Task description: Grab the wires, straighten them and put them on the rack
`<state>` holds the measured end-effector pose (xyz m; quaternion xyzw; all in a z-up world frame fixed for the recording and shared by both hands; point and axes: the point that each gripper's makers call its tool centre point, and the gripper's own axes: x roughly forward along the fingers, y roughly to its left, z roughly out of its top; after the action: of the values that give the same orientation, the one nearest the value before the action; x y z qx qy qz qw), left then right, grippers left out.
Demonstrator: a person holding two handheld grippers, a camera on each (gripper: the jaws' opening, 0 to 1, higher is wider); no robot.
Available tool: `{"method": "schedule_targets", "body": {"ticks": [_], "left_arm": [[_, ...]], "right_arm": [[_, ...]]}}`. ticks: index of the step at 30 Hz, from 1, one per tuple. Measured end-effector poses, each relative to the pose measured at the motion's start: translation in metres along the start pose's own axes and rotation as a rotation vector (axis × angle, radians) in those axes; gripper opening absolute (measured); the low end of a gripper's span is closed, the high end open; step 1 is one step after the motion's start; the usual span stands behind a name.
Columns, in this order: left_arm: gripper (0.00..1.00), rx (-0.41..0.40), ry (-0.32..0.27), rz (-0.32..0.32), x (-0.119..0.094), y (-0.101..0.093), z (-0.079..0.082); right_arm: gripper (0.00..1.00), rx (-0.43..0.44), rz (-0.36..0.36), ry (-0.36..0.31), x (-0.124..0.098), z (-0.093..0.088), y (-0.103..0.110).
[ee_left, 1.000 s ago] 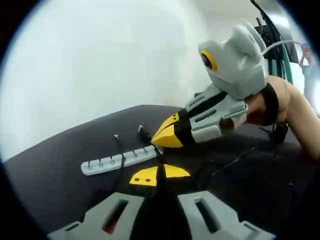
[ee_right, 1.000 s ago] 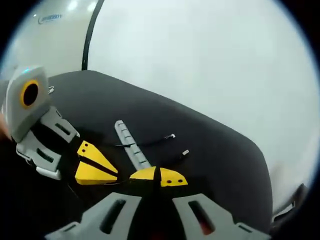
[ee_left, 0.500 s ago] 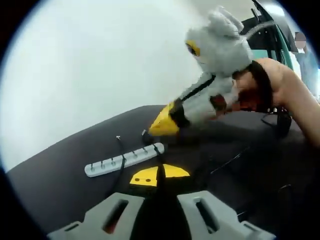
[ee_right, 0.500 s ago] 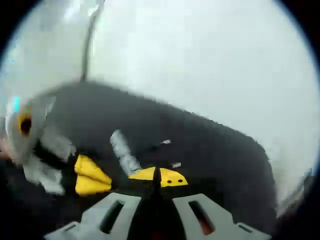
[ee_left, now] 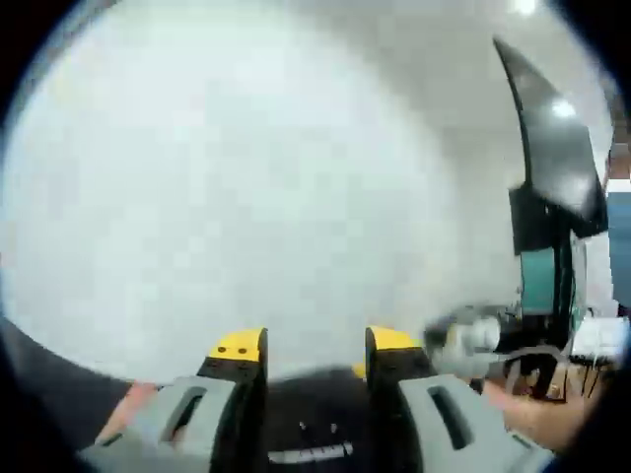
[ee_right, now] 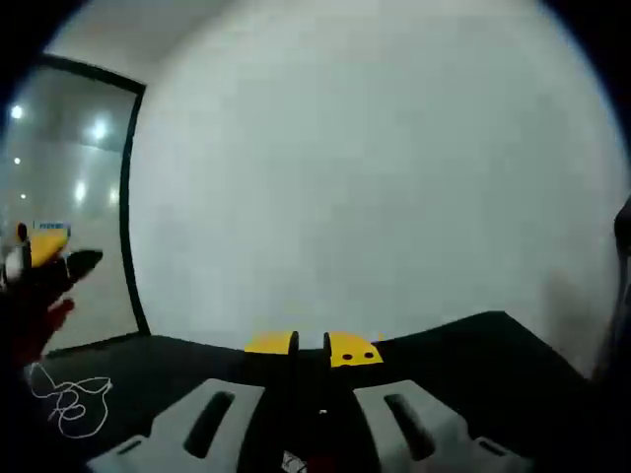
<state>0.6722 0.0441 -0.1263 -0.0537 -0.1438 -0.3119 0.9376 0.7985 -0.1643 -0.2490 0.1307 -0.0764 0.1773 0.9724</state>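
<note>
Looking along my left gripper (ee_left: 315, 347), I see its yellow-tipped grey jaws standing well apart, nothing between them. Through that gap, low in the left gripper view, lies the pale grey slotted plastic rack (ee_left: 312, 454) on the black tabletop (ee_left: 306, 414); it is blurred, and I cannot tell whether any wire sits in it. Beyond rises a plain white wall (ee_left: 246, 177). At the right of this view a blurred grey shape, probably the other gripper, sits above a person's hand (ee_left: 523, 414).

My right gripper (ee_right: 311, 347) has its yellow tips nearly together, a thin slit between them, holding nothing I can make out. At the left of the right gripper view, a thin tangled white wire (ee_right: 71, 399) rests on the black surface.
</note>
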Motion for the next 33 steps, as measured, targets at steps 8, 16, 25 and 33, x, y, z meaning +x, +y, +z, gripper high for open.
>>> {"method": "schedule_targets", "body": {"ticks": [8, 16, 25, 33], "left_arm": [[0.71, 0.27, 0.168, 0.307, -0.174, 0.078, 0.041], [0.57, 0.569, 0.375, 0.471, -0.302, 0.146, 0.015], [0.39, 0.142, 0.368, 0.69, -0.318, 0.17, -0.046], [0.25, 0.008, 0.661, 0.755, -0.264, 0.207, -0.172]], "right_arm": [[0.1, 0.083, -0.046, -0.09, -0.02, 0.017, 0.003], [0.1, -0.102, -0.132, -0.01, -0.011, -0.007, -0.002], [0.1, -0.26, -0.141, 0.07, -0.008, -0.022, -0.002], [0.1, -0.306, -0.197, 0.183, 0.003, -0.043, -0.032]]}}
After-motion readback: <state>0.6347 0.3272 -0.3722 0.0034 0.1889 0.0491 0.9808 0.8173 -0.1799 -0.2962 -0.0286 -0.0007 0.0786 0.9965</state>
